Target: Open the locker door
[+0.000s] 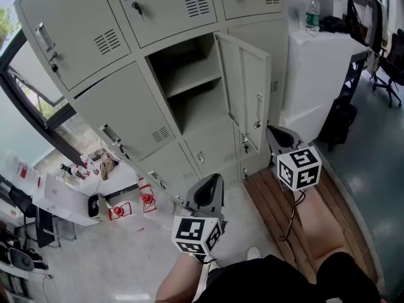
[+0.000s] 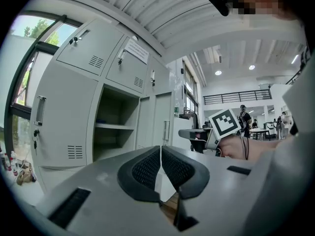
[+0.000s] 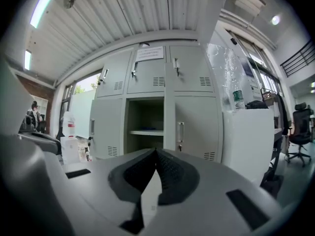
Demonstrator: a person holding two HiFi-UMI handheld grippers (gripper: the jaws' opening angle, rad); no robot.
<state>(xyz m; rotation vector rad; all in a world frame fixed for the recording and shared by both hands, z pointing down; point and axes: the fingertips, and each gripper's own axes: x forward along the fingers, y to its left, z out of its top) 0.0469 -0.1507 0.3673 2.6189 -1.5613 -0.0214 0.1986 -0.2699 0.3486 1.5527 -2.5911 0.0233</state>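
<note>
In the head view the locker door [image 1: 246, 87] is at about 1 o'clock from centre. It stands swung out on its right-hand hinge, edge-on to me, with its handle [image 1: 258, 111] on the inner face. The compartment [image 1: 187, 100] behind it is open and shows a single shelf [image 1: 189, 76] across it. Something flat may lie on that shelf, but it is too small for me to tell.

My right gripper [image 1: 273, 131] sits at 3 o'clock, just beside the lower free corner of the door and apart from it. In the right gripper view its jaws [image 3: 156, 152] are pressed together at the tips with nothing between them, and the open compartment lies at 12 o'clock beyond them.

My left gripper [image 1: 211, 180] is at 6 o'clock, low in front of the locker bank [image 1: 120, 112] and well apart from the door. In the left gripper view its pads [image 2: 161, 149] meet at the tips and hold nothing. The right gripper shows at 2 o'clock there.

A water bottle [image 1: 311, 11] stands on a white cabinet [image 1: 319, 74] at 1 o'clock, right of the lockers. Wooden decking [image 1: 278, 213] runs along the floor at 5 o'clock.
</note>
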